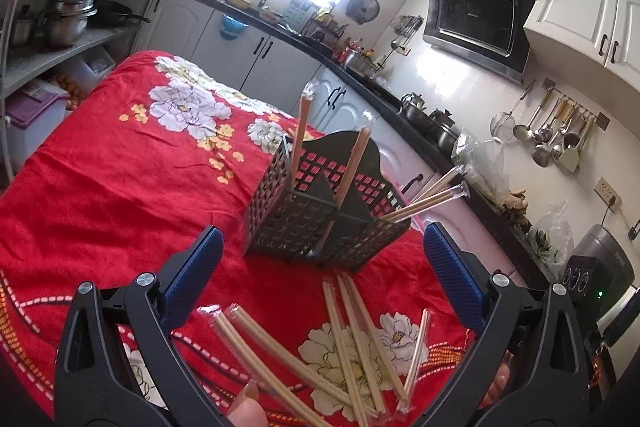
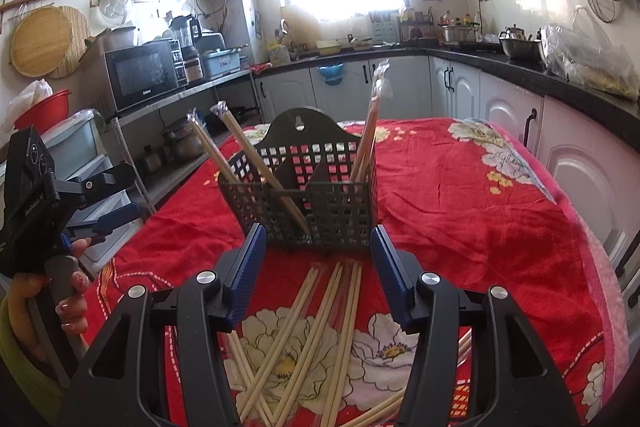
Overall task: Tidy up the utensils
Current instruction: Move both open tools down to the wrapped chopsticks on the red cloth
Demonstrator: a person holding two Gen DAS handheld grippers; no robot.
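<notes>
While both grippers hang with jaws wide and empty, the loose chopsticks (image 2: 316, 331) lie on the red floral cloth (image 2: 460, 211) directly under the right gripper (image 2: 318, 277), long axes running toward twelve o'clock, where the black utensil basket (image 2: 308, 199) stands; the left gripper (image 1: 322, 281) sees them at five o'clock.

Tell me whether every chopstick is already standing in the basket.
No: several wrapped chopsticks lie loose on the red cloth in front of the basket.
</notes>
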